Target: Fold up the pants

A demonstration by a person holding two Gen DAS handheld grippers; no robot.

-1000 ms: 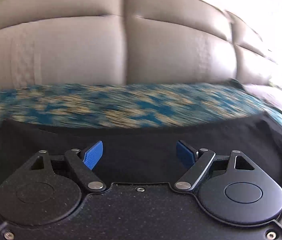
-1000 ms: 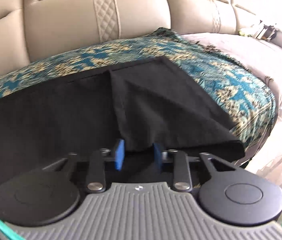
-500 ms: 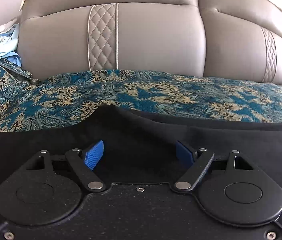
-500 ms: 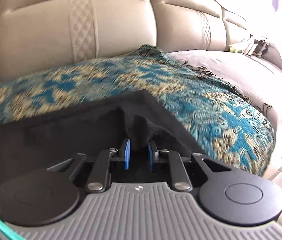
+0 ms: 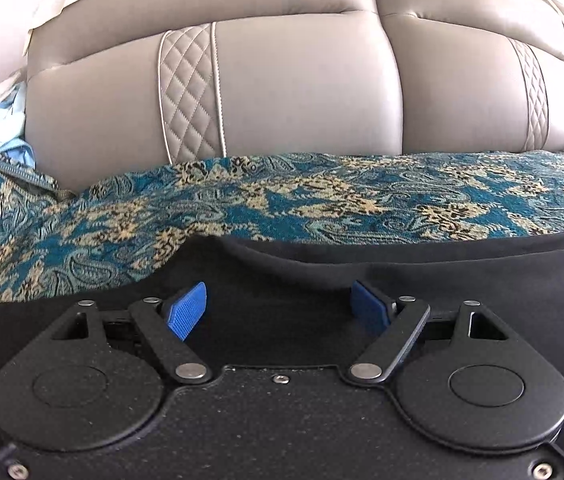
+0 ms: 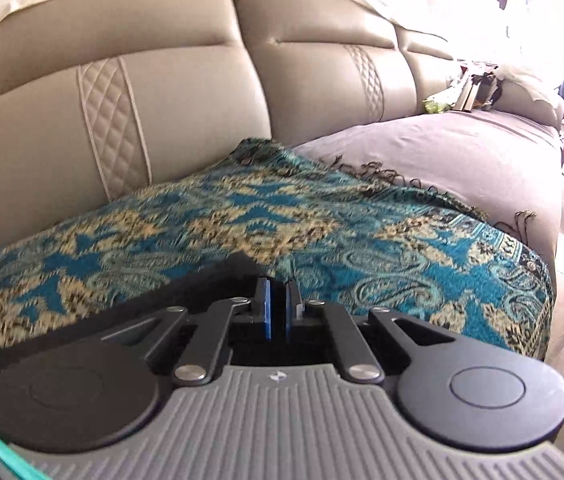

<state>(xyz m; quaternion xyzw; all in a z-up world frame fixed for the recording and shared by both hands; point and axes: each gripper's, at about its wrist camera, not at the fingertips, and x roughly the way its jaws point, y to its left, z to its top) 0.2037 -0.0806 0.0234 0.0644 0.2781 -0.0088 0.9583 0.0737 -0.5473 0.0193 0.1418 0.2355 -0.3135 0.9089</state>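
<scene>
Black pants on the paisley throw: right gripper pinches their corner; left gripper hangs spread above them.

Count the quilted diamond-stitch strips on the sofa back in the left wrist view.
2: one strip left of centre, one strip near the right edge. More may sit outside the view.

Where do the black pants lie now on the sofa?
In both wrist views the pants lie at the front of the patterned throw on the seat, below the sofa backrest; one corner sits in the shut right gripper.
</scene>
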